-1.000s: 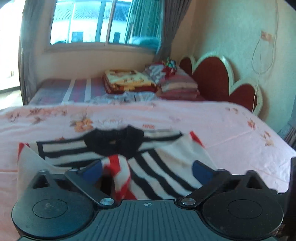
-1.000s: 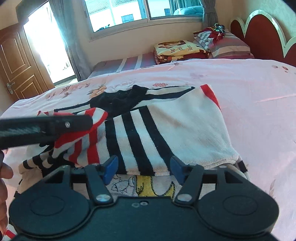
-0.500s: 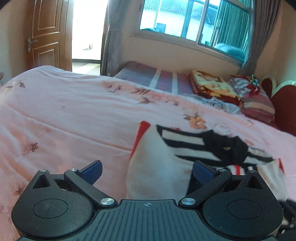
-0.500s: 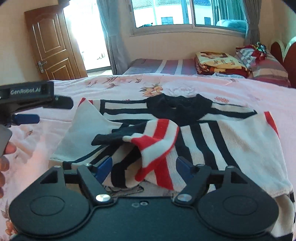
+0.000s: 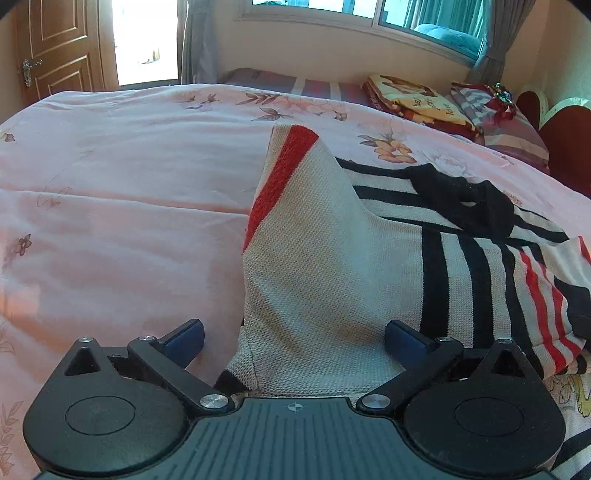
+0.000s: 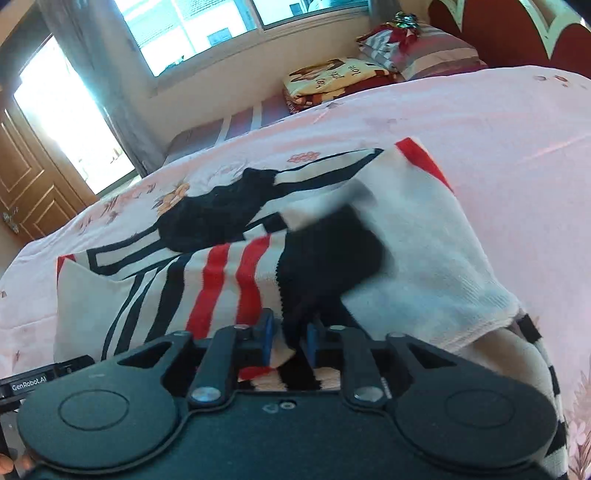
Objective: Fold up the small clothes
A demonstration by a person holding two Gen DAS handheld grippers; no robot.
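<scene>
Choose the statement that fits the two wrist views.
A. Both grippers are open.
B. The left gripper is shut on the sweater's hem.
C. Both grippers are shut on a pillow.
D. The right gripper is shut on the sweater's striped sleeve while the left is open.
D: the right gripper pinches the striped sleeve between its blue pads, while the left gripper is spread wide over the sweater.

pink floral bedspread (image 5: 110, 177), folded blankets (image 6: 332, 81), wooden door (image 5: 55, 51), window (image 6: 207, 26)

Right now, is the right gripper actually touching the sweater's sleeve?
Touching. In the right wrist view the right gripper has its blue fingers nearly closed, with the black cuff end of the striped sleeve pinched between them.
</scene>
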